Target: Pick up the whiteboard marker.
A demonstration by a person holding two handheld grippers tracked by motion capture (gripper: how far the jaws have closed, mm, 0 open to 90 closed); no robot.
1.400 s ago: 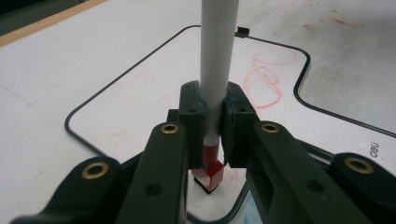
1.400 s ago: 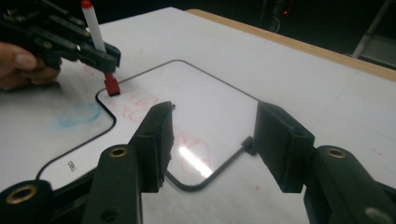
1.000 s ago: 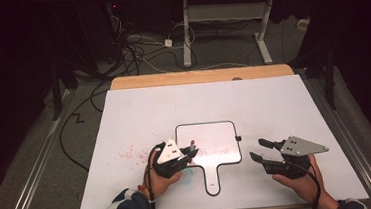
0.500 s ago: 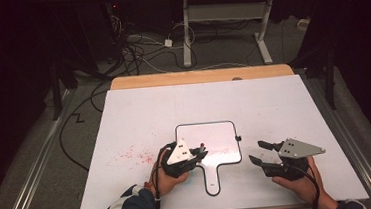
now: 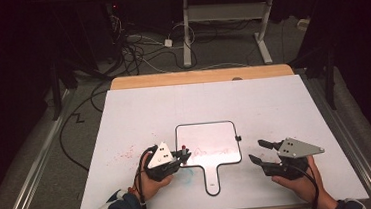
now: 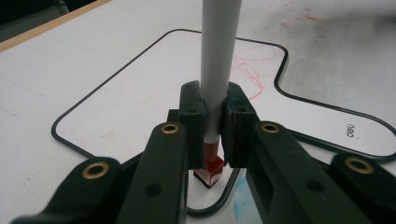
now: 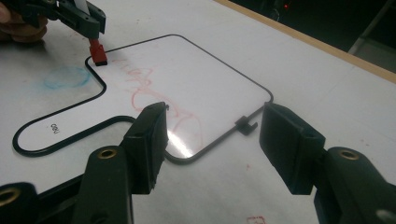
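A small whiteboard with a black rim and a handle lies on the white table; faint red scribbles cross it. My left gripper is shut on a grey-white marker. The marker stands upright, and its red end rests on the board's lower left corner. My right gripper hovers just off the board's right edge. Its jaws have just been opening and hold nothing; in the right gripper view they frame the board's corner and a small black clip.
A blue smudge marks the table beside the board's handle, and red specks lie to the left. A wooden strip runs along the table's far edge. Cables and a desk frame stand on the floor beyond.
My left gripper carried the marker right along the board's lower edge, then back left to the corner. The right hand has stayed put, its jaws slightly wider.
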